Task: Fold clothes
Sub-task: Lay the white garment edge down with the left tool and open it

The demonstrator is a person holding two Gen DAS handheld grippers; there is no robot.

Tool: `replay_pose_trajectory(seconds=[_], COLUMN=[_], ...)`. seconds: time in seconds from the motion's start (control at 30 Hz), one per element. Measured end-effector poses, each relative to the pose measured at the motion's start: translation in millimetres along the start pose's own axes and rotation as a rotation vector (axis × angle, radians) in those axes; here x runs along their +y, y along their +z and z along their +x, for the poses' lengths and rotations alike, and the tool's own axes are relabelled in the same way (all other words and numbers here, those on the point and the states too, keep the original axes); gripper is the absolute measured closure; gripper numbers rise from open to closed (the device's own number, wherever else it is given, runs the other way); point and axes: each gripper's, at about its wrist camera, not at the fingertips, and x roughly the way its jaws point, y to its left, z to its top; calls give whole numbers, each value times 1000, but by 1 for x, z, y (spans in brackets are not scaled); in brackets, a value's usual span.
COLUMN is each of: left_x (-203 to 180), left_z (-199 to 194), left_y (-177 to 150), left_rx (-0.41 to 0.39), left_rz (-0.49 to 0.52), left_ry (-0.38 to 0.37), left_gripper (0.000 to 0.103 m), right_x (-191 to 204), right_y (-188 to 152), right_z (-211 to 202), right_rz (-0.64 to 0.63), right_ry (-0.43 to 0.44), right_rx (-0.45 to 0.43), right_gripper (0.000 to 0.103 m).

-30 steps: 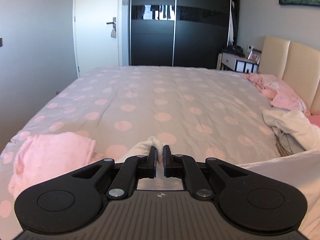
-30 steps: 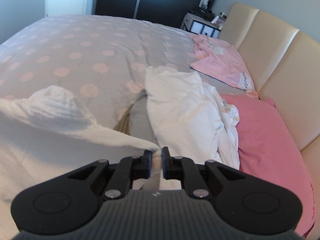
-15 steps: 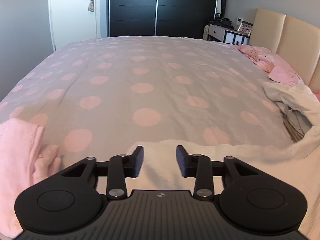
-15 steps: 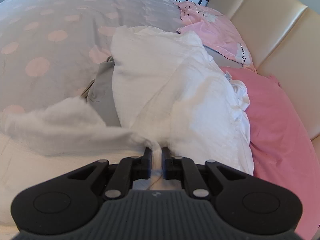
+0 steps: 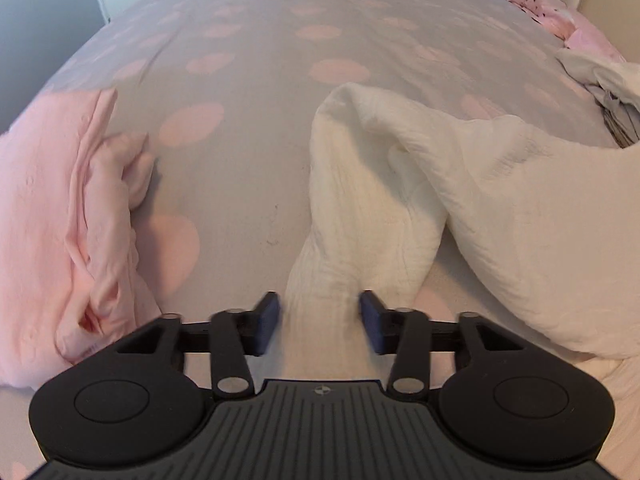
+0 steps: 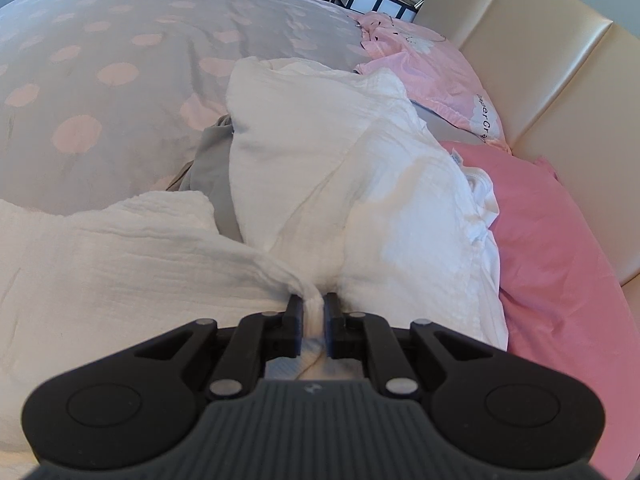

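Observation:
A cream crinkled cloth (image 5: 400, 184) lies rumpled on the dotted bedspread (image 5: 280, 40). My left gripper (image 5: 319, 312) points down at it, and a narrow fold of the cloth runs between its jaws. The jaws are closing, and a thin gap still shows beside each blue pad (image 5: 266, 320). In the right wrist view the same cream cloth (image 6: 120, 248) spreads to the left. My right gripper (image 6: 313, 312) is shut on a bunched corner of it, low over the bed.
A crumpled pink garment (image 5: 60, 220) lies at the left of the bed. A white garment heap (image 6: 340, 140) with a grey piece (image 6: 212, 160) under it sits ahead of the right gripper. Pink pillows (image 6: 560, 260) lean on the beige headboard (image 6: 540, 60).
The left gripper let go of the cloth, opened wide, sank toward the bed and now narrows around a fold. The right gripper came down with its corner, then stayed still.

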Motion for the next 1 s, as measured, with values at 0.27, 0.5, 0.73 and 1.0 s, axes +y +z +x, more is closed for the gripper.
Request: replay_pose_trajectory(seconds=[0.27, 0.5, 0.73, 1.0], left_x=[31, 72, 81, 79], left_z=[-56, -111, -105, -79], left_y=[20, 29, 13, -36], left_rx=[-155, -311, -220, 44], left_rz=[-95, -136, -17, 169], left_ry=[159, 354, 425, 336], left_gripper=[97, 97, 97, 95], right_x=[0, -1, -2, -1], right_y=[-1, -1, 0, -1], right_z=[-10, -11, -10, -9], right_rz=[12, 26, 26, 24], right_ry=[-16, -13, -15, -19], right_rx=[-25, -23, -18, -14], right_gripper=[91, 91, 91, 91])
